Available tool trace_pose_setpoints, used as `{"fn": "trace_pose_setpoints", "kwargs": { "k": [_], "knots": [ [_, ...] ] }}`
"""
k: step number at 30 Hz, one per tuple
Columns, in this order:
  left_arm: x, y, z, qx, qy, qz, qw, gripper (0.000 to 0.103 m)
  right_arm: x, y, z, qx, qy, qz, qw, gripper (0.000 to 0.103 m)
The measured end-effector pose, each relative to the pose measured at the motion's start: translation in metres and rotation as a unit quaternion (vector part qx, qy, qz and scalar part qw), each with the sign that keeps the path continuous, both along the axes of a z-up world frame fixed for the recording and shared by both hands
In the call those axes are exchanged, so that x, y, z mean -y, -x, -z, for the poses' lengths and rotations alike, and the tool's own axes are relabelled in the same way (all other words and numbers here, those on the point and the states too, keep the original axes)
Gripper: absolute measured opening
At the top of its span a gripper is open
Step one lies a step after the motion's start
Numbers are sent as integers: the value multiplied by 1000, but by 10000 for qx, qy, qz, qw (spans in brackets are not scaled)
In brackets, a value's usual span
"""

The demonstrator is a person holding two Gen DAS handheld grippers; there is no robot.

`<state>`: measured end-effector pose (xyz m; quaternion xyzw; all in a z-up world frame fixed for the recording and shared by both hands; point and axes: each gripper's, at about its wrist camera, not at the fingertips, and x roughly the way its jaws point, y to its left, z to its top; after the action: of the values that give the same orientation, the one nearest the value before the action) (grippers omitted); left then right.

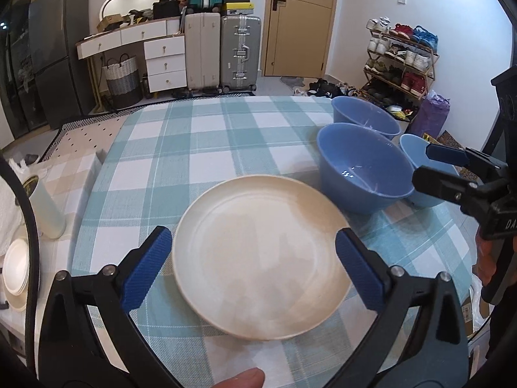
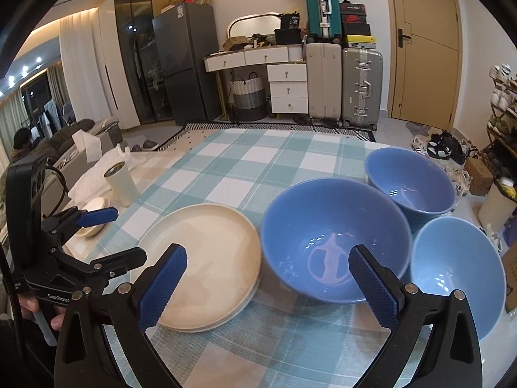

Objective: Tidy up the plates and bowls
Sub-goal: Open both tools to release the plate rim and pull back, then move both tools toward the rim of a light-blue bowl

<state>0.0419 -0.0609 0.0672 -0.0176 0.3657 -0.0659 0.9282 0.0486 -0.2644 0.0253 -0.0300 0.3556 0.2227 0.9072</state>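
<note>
A cream plate [image 1: 261,258] lies on the checked tablecloth [image 1: 194,148]; in the right wrist view it shows as a short stack of plates [image 2: 206,258]. To its right stand two darker blue bowls, one near [image 1: 362,168] [image 2: 332,236] and one far [image 1: 365,116] [image 2: 410,181], plus a light blue bowl [image 1: 416,152] [image 2: 458,274]. All three bowls are upright and empty. My left gripper [image 1: 253,239] [image 2: 126,234] hangs open above the plate, holding nothing. My right gripper [image 2: 268,255] [image 1: 426,165] is open above the gap between plate and near bowl, also holding nothing.
A pale cup [image 1: 45,207] [image 2: 121,184] and a small stack of white dishes [image 1: 16,268] [image 2: 93,207] sit at the table's left side by a white towel [image 2: 93,174]. The far bowl stands close to the table's right edge. Suitcases, drawers and a shoe rack stand beyond.
</note>
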Motion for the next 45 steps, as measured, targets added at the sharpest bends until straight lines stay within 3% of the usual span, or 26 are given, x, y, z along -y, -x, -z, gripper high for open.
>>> {"fn": "trace_pose_setpoints", "kwargs": {
  "k": [13,27,45],
  "knots": [
    [45,-38,-45,262,10,173,9995,101,76,1,-48,296,-168,465,9983,102],
    [92,-96,-61,265,177,369,9988,101,136,-14,-80,307,-239,845,9957,102],
    [140,-197,-47,-125,100,561,9983,101,181,-97,-50,-132,-224,1632,9862,102]
  ]
}}
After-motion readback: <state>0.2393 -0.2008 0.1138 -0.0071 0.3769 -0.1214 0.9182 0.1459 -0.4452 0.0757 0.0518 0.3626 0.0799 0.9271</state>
